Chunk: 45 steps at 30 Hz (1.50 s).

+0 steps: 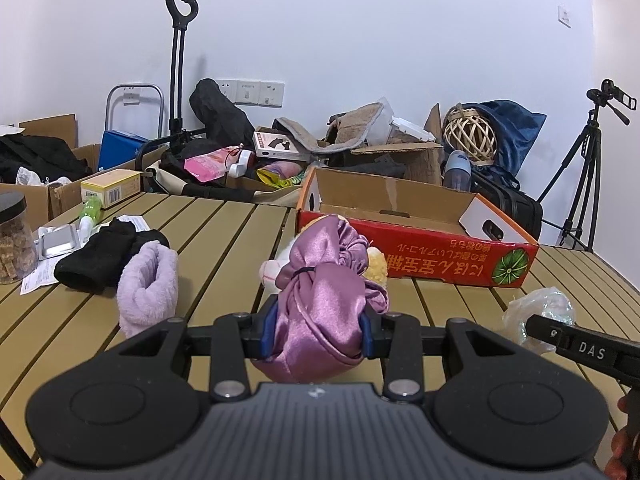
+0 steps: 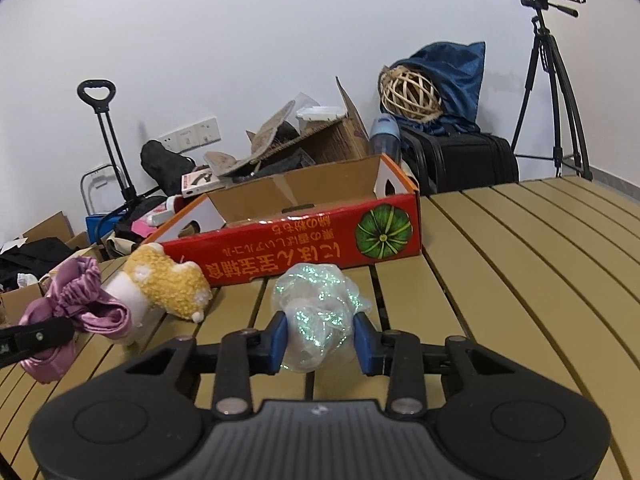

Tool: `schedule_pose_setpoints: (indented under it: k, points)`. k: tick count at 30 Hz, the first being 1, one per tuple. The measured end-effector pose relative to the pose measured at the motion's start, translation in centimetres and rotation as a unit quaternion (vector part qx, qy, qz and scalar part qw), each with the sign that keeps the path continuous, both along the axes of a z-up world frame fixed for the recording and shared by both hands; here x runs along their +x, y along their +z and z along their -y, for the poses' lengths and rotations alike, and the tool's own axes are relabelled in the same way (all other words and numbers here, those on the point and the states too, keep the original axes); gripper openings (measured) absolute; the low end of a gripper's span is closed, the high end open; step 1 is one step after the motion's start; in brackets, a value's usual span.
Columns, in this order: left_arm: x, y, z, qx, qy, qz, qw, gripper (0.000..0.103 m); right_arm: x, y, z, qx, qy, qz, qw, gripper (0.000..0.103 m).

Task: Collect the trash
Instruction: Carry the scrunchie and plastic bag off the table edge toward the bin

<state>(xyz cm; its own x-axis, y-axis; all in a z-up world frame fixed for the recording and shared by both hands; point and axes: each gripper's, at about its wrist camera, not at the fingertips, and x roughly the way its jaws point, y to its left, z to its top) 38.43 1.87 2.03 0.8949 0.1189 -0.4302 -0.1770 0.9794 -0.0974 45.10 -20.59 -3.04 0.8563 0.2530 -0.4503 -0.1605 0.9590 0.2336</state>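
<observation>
Here we hold two items above the slatted tan counter point(image 2: 520, 264). In our left gripper point(image 1: 316, 334) sits a mauve satin pouch point(image 1: 320, 300), glossy, gathered and tied off with a dark band; the blue pads press into its cloth from both sides, so the gripper is clamped narrow on it. A yellow-and-white plush toy point(image 2: 168, 280) lies just behind the pouch and touches it.

In our right gripper point(image 2: 320, 340) sits the trash: a crumpled clear plastic wrapper point(image 2: 316, 316) with iridescent green flecks, bunched into a loose ball. The blue pads meet it on both flanks, and the gripper is closed on it at a narrow setting. The wrapper is near the front of the counter, just before the red cardboard box point(image 2: 304, 248).

The box stands open at the top, with a green pumpkin print and inverted lettering on its near wall. It is empty as far as we can see, and its near rim lies directly beyond both grippers. To the right of the box the counter runs bare to its far edge, which gives open room on that side.

On the left of the counter we note a jar of brown pieces point(image 1: 14, 236), a blister pack point(image 1: 60, 240) on a paper sheet, a black cloth point(image 1: 100, 256) and a lilac fleece item point(image 1: 148, 288), all well apart from the wrapper. Behind the counter stand cartons, a hand trolley point(image 1: 178, 68), a woven ball point(image 2: 412, 94) on a blue bag and a tripod point(image 2: 552, 80).
</observation>
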Motion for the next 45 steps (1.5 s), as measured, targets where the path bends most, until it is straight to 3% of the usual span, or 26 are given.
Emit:
schedule_pose_setpoints:
  k: [9,19,31,45]
  points:
    - [-0.9,0.3,0.3,0.002,-0.007,0.008,0.9999,0.039,-2.0,1.4,0.0,-0.007,0.013,0.027,1.000,0.034]
    - [-3.7,0.2,0.6,-0.020,-0.011,0.021,0.9995,0.039,-6.2,2.7,0.5,-0.013,0.040,0.054,0.998,0.034]
    - [-8.9,-0.2,1.6,-0.033,-0.037,0.028,0.9984,0.039,-12.9,2.7,0.2,-0.059,0.085,0.082,0.991,0.034]
    - [-16.5,-1.1,1.9,-0.049,-0.053,0.008,0.9974,0.039,-20.2,2.0,1.3,-0.041,0.090,0.074,0.992,0.034]
